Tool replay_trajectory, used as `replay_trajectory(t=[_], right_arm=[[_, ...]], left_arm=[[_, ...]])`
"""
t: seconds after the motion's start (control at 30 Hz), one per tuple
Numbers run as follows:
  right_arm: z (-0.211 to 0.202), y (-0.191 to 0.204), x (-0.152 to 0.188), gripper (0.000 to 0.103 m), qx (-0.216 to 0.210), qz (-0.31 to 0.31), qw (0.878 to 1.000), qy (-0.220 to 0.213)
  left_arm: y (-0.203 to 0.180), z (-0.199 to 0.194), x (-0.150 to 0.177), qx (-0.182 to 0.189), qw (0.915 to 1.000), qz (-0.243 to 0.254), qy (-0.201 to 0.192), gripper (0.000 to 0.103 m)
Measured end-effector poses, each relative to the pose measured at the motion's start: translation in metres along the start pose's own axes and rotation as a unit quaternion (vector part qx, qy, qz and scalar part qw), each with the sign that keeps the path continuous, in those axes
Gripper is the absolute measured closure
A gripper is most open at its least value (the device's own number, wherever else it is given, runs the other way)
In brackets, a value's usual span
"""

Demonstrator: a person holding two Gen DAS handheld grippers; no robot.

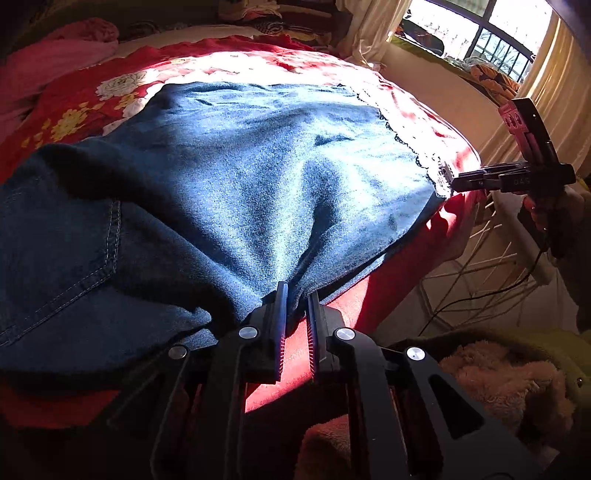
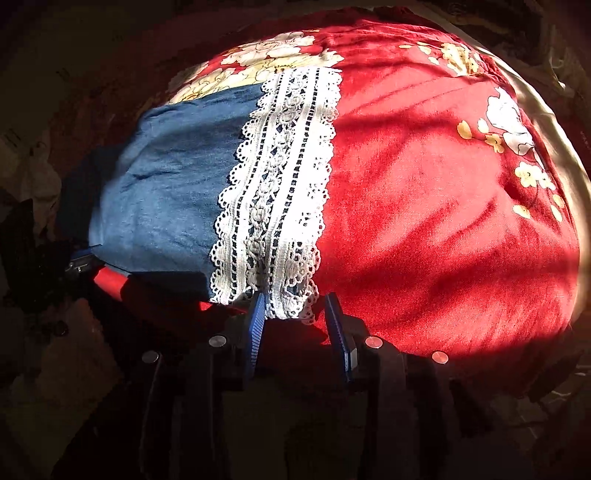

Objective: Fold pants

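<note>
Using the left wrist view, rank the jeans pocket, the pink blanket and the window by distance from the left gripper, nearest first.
From the left gripper:
1. Jeans pocket, on the left, on the near denim.
2. Pink blanket, far left, beyond the red floral bedspread.
3. Window, upper right, past the bed.

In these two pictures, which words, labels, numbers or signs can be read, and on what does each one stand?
Pale characters on the black body of the right hand-held gripper: too blurred to read.
Pink tag with dark round marks on top of that gripper: a pattern, no letters to read.
Jeans, lace hem, red floral bedspread: no text.
</note>
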State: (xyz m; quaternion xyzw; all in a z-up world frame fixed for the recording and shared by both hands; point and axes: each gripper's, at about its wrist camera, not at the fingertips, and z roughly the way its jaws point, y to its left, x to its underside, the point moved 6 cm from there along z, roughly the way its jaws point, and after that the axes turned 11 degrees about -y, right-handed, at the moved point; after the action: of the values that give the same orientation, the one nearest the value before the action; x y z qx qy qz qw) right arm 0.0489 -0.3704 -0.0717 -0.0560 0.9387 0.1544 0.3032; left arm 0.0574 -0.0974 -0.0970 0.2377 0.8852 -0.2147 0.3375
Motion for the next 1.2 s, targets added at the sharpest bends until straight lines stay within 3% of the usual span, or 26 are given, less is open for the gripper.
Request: replay_trajectory(t=[0.07, 0.1, 0.2, 0.37, 0.53, 0.67, 0.7, 0.77, 0.83, 1.0, 1.03, 1.1, 1.2], right_arm=[[-0.016, 0.011, -0.013, 0.069, -0.005, -0.018, 0.999, -0.035], [-0.021, 0.019, -0.019, 0.069, -0.013, -0.027, 0.998, -0.05], [-0.012, 0.055, -0.027, 0.066, -0.051, -0.058, 0.995, -0.061], [0.031, 0.084, -0.022, 0.065, -0.071, -0.094, 0.992, -0.044], [0.057, 0.069, -0.011, 0.063, -0.061, -0.072, 0.995, -0.027], [0.054, 0.069, -0.012, 0.063, -0.064, -0.065, 0.995, -0.029], [0.054, 0.068, -0.013, 0.063, -0.065, -0.064, 0.995, -0.029], [0.054, 0.068, -0.013, 0.063, -0.066, -0.058, 0.996, -0.028], [0.054, 0.069, -0.013, 0.063, -0.064, -0.061, 0.996, -0.028], [0.056, 0.077, -0.011, 0.052, -0.064, -0.074, 0.995, -0.025], [0.056, 0.079, -0.011, 0.05, -0.061, -0.08, 0.995, -0.026], [0.057, 0.08, -0.01, 0.05, -0.056, -0.09, 0.994, -0.026], [0.056, 0.08, -0.009, 0.05, -0.057, -0.092, 0.994, -0.025]], left_arm=[[0.0, -0.006, -0.001, 0.009, 0.9999, -0.01, -0.006, 0.08], [0.0, -0.011, -0.002, 0.016, 0.9997, -0.017, -0.013, 0.068], [0.003, -0.027, -0.004, 0.019, 0.9989, -0.029, -0.031, 0.066], [0.038, -0.068, -0.01, -0.038, 0.9942, -0.069, -0.073, 0.062], [0.109, -0.106, -0.005, -0.111, 0.9726, -0.175, -0.105, 0.051], [0.149, -0.119, 0.012, -0.09, 0.9463, -0.285, -0.122, 0.048], [0.155, -0.12, 0.015, -0.101, 0.9409, -0.299, -0.122, 0.046], [0.164, -0.123, 0.02, -0.127, 0.9352, -0.308, -0.119, 0.044], [0.169, -0.125, 0.022, -0.127, 0.9298, -0.322, -0.124, 0.043], [0.168, -0.113, 0.022, -0.148, 0.9242, -0.33, -0.123, 0.044], [0.167, -0.11, 0.021, -0.152, 0.9236, -0.329, -0.125, 0.061], [0.165, -0.105, 0.018, -0.152, 0.928, -0.318, -0.121, 0.083], [0.166, -0.113, 0.014, -0.165, 0.9301, -0.302, -0.13, 0.085]])
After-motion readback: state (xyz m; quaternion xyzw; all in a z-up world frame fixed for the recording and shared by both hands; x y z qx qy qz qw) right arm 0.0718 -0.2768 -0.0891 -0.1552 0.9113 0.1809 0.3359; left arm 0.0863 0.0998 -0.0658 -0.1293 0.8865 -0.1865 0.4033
